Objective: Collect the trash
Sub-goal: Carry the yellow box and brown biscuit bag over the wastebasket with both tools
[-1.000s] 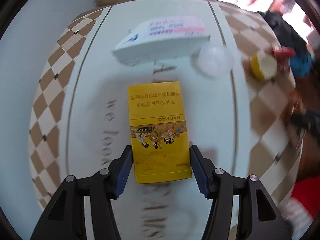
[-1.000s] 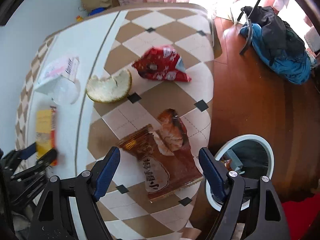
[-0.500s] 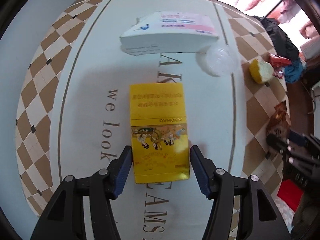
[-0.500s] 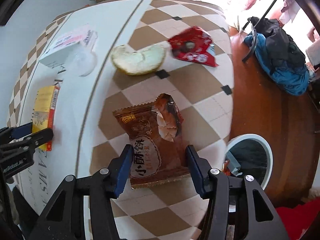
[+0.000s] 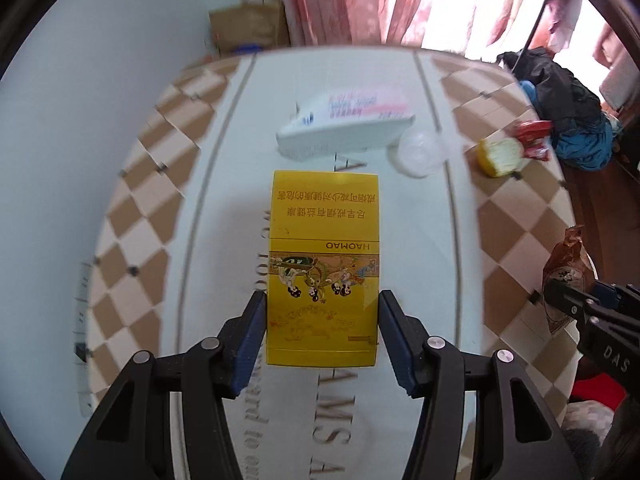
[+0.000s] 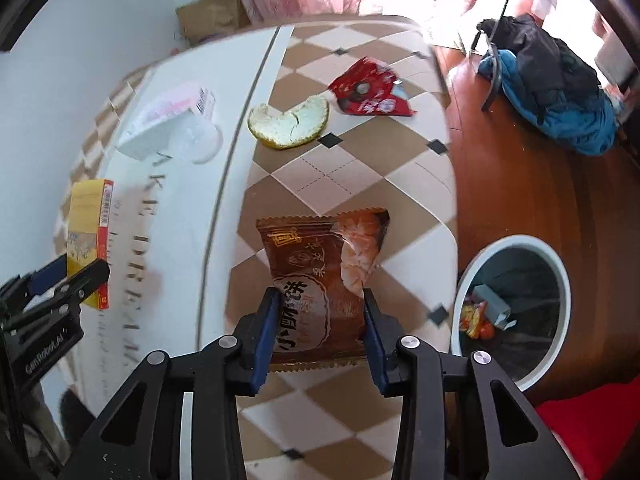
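Brown crinkled snack wrapper [image 6: 324, 280] pinched by right fingers [image 6: 267, 332]; yellow cardboard box [image 5: 323, 268] clamped by left fingers [image 5: 252, 332]; wrapper slip risked, being thin.

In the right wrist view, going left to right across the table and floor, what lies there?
Yellow box → clear plastic cup → citrus peel → red wrapper → white trash bin.
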`<action>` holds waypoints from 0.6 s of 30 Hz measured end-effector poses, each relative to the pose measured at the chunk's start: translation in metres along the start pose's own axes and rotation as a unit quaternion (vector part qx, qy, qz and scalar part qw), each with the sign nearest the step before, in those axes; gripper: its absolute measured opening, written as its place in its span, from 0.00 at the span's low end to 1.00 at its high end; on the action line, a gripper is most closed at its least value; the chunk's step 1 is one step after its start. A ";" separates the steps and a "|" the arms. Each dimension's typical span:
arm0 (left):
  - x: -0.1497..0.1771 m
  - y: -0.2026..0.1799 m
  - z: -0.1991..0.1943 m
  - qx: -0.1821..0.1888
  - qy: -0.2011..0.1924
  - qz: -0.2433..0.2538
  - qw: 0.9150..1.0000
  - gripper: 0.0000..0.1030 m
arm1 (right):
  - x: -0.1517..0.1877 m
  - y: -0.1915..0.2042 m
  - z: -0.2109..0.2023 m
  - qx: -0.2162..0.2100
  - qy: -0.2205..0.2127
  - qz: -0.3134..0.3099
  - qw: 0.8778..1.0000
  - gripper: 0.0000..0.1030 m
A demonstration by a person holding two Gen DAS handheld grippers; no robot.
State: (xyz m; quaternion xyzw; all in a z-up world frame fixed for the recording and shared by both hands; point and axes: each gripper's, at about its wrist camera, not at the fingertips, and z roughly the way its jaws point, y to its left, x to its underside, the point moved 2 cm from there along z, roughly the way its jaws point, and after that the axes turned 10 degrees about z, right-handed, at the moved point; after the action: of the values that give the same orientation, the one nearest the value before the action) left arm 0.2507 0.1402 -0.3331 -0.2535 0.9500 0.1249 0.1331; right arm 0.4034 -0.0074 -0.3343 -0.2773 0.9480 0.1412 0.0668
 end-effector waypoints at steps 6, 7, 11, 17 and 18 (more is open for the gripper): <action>0.006 -0.035 -0.062 0.003 -0.062 0.013 0.998 0.51 | 0.024 -0.022 -0.057 -0.044 -0.050 0.030 0.997 0.37; 0.007 -0.042 -0.075 0.005 -0.073 0.018 0.997 0.51 | 0.027 -0.025 -0.067 -0.048 -0.057 0.034 0.997 0.37; 0.004 -0.071 -0.115 0.021 -0.118 0.037 0.992 0.51 | 0.038 -0.056 -0.116 -0.067 -0.098 0.057 0.991 0.37; -0.015 -0.151 -0.164 0.071 -0.164 0.088 0.980 0.51 | 0.053 -0.131 -0.177 -0.063 -0.150 0.104 0.981 0.37; -0.018 -0.169 -0.167 0.085 -0.166 0.099 0.977 0.51 | 0.056 -0.151 -0.183 -0.058 -0.156 0.116 0.979 0.37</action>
State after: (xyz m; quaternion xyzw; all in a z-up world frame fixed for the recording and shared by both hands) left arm 0.3212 -0.0441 -0.1998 -0.1218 0.9422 0.0968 0.2969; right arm 0.4301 -0.2127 -0.2064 -0.1431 0.9420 0.2438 0.1807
